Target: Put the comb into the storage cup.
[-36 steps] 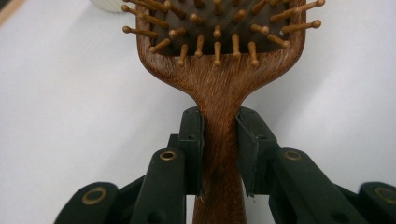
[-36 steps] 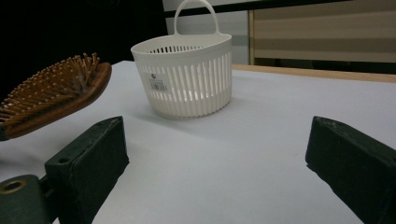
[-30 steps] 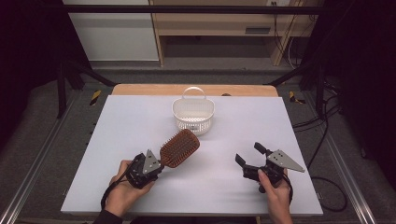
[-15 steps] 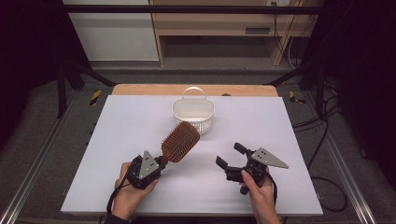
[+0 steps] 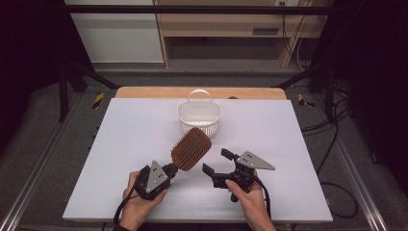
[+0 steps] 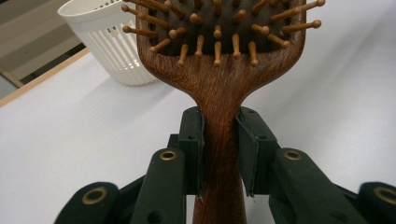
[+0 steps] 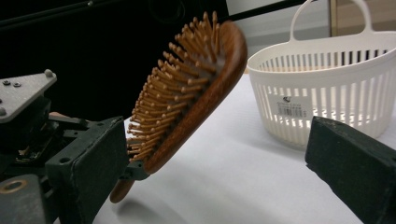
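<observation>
Wooden hairbrush (image 5: 191,148) is clamped by its handle in our left gripper (image 6: 220,140), lifted over the surface's near edge. Our right gripper (image 5: 215,163), wide open and empty, faces it. Delivery to the white basket (image 5: 199,113) remains, we judge.

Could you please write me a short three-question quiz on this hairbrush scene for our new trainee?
1. True or false: the left gripper is clamped on the handle of the hairbrush.
2. How do the right gripper jaws stand? A) shut on the brush B) open, holding nothing C) shut on the basket
3. Fill in: the brush head is lifted off the table and points toward the white ____.

Key: 1 true; 2 B; 3 basket.
</observation>
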`<action>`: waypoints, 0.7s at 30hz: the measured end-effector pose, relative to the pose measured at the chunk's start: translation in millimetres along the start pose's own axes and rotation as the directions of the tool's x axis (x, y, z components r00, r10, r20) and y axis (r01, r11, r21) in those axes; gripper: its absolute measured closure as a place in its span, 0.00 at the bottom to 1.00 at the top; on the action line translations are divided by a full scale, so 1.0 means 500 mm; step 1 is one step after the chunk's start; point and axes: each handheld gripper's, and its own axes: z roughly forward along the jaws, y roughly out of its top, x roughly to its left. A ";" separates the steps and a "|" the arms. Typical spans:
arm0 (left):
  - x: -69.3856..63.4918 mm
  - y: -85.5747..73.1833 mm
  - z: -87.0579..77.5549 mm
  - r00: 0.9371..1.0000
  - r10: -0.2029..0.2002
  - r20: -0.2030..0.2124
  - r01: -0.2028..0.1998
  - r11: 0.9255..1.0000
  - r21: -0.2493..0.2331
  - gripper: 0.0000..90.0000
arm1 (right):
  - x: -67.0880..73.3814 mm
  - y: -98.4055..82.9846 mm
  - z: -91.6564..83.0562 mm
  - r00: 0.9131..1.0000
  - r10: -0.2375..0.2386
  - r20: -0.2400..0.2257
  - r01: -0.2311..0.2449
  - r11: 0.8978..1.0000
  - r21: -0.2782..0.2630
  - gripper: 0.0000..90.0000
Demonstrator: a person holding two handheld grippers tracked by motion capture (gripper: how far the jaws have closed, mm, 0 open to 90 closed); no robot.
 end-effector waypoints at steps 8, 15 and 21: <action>-0.009 -0.002 0.001 1.000 0.012 0.002 -0.012 1.000 -0.002 0.80 | 0.001 -0.007 0.025 0.999 0.046 -0.025 -0.046 0.999 0.011 0.06; -0.012 0.000 -0.004 1.000 0.001 0.001 -0.001 1.000 -0.018 0.80 | 0.006 -0.007 0.042 0.996 0.078 -0.039 -0.077 0.997 0.015 0.06; -0.013 0.000 -0.005 1.000 0.001 -0.001 -0.001 1.000 -0.025 0.80 | 0.010 0.001 0.051 0.992 0.106 -0.063 -0.106 0.994 0.007 0.07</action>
